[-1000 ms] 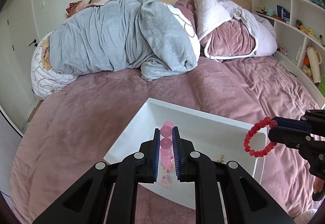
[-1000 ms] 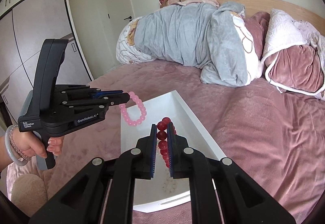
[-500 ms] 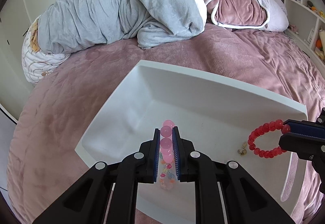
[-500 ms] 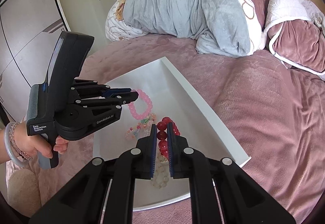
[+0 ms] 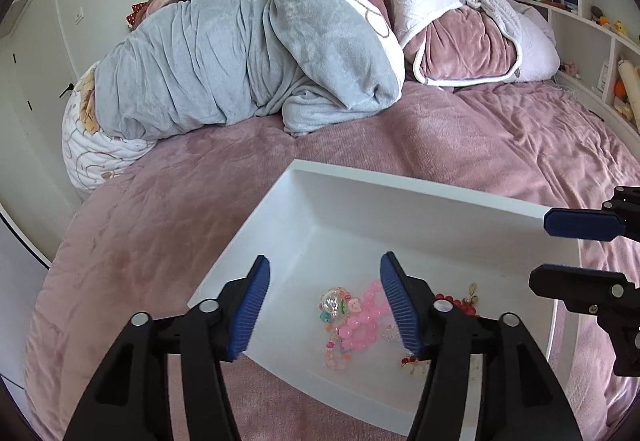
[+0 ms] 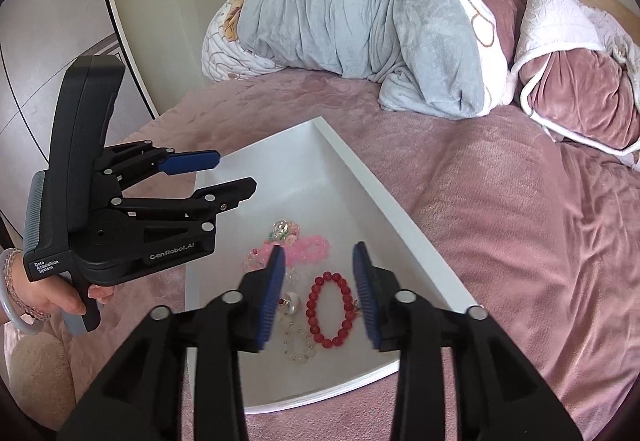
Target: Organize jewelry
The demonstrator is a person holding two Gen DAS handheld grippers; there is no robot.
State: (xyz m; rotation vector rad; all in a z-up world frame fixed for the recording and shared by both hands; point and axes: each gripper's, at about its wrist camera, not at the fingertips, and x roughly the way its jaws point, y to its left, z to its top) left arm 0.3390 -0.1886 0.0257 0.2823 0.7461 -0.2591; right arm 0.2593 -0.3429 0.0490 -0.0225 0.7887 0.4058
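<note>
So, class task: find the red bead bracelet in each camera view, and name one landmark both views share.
Left wrist view: red bead bracelet lies low right in the white tray, mostly hidden behind the left claw's right finger.
Right wrist view: it lies low centre on the tray floor, a full ring between the opening fingers of the right claw, untouched.
Shared landmark: the pink bead bracelet beside it.

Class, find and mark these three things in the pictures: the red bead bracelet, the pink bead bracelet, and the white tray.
red bead bracelet (image 6: 329, 310): right wrist view, on a bead on its left side.
pink bead bracelet (image 5: 362, 321): left wrist view, on beads at its middle.
white tray (image 5: 420, 190): left wrist view, on its far rim.
</note>
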